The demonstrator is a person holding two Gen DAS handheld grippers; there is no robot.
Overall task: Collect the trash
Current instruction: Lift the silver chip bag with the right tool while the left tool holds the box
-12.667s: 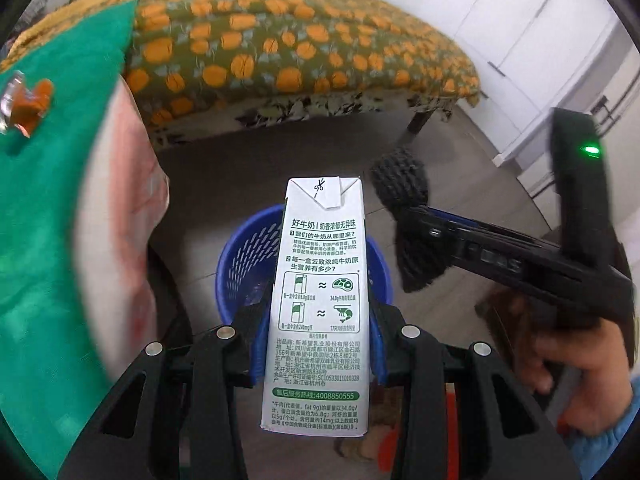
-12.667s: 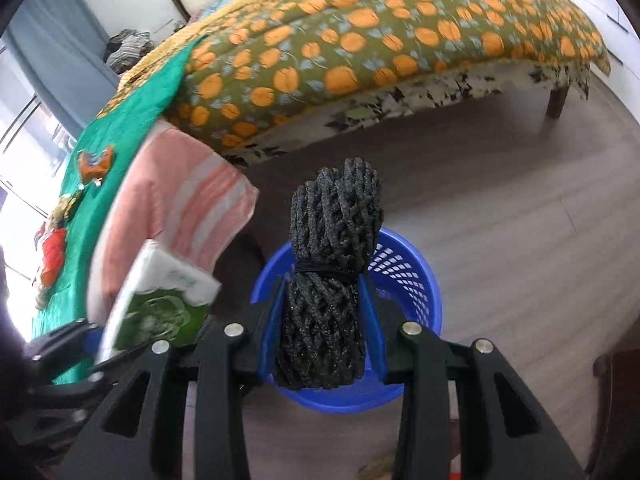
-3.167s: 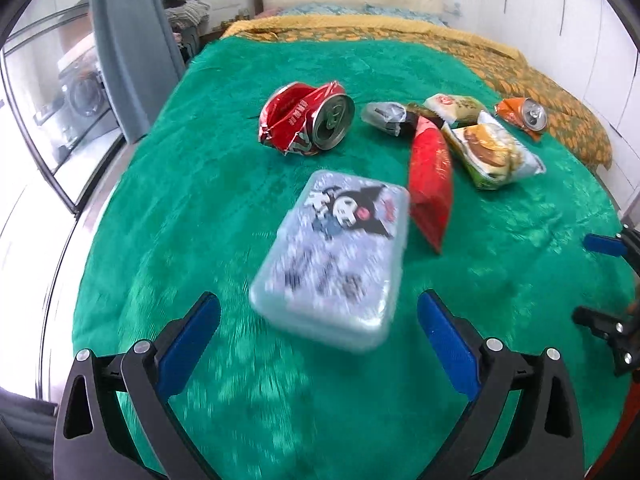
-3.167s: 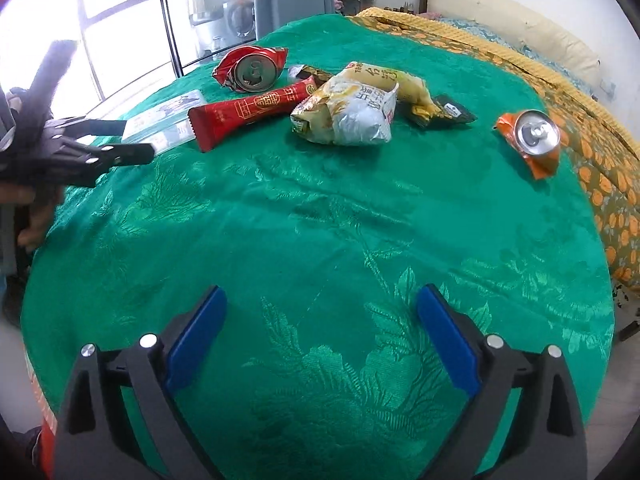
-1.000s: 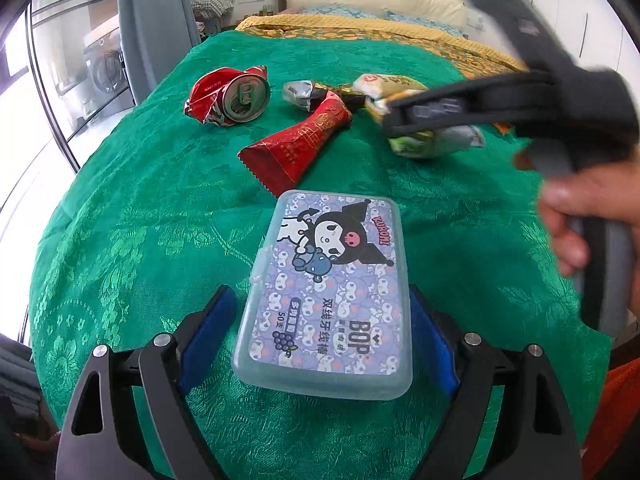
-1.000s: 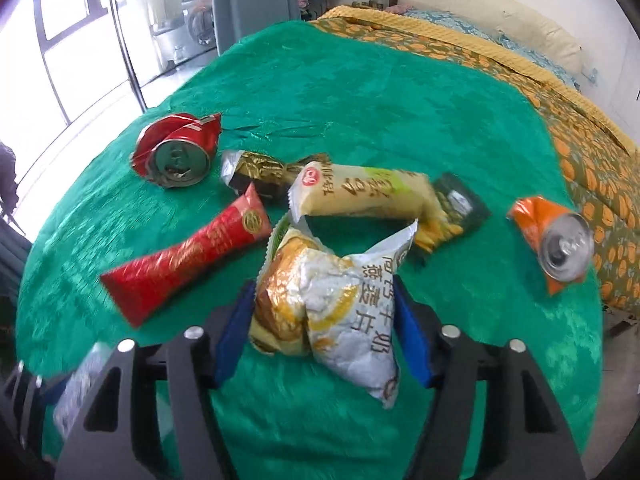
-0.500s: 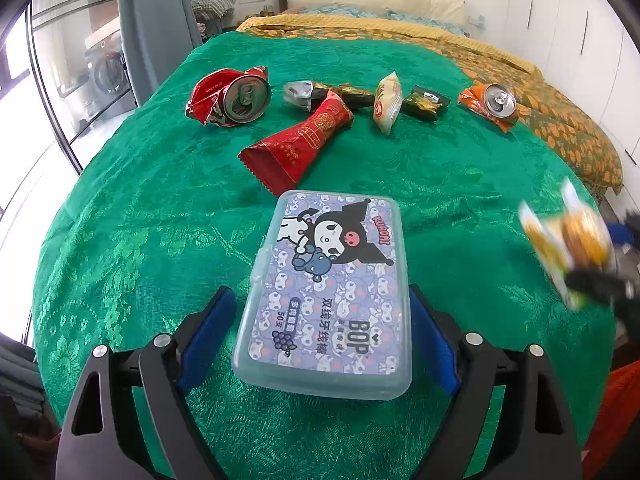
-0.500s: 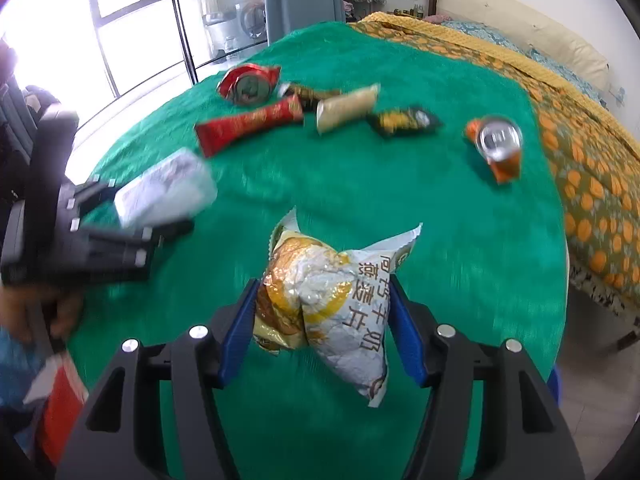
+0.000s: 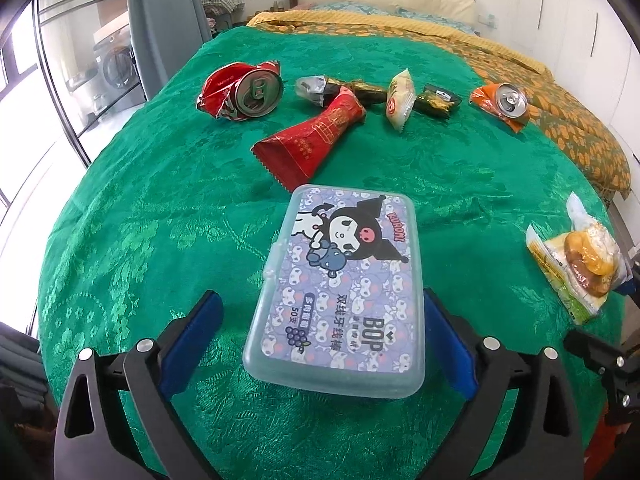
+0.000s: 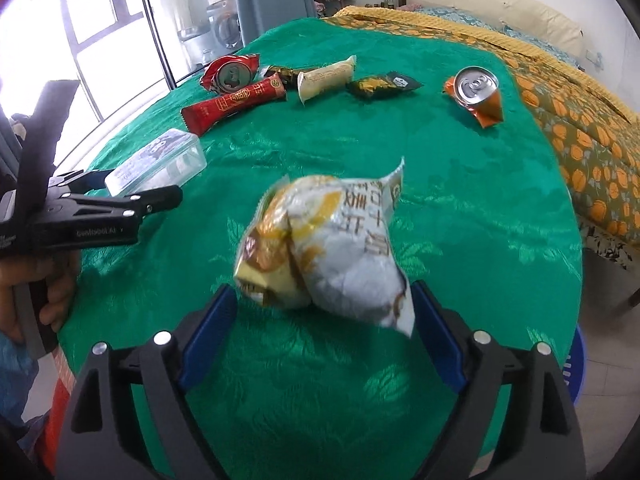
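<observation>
While the left claw (image 9: 322,344) brackets a translucent cartoon-printed box (image 9: 340,288), the right claw (image 10: 322,316) grips a crinkled snack bag (image 10: 324,248).

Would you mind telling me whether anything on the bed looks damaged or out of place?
Two drink cans are crushed: the red can at the far left of the green bedspread and the orange can at the far right. Snack wrappers lie scattered between them, odd for a bed.

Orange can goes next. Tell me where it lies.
The crushed orange can lies on the green bedspread, far right of the litter row, right of the dark wrapper.
</observation>
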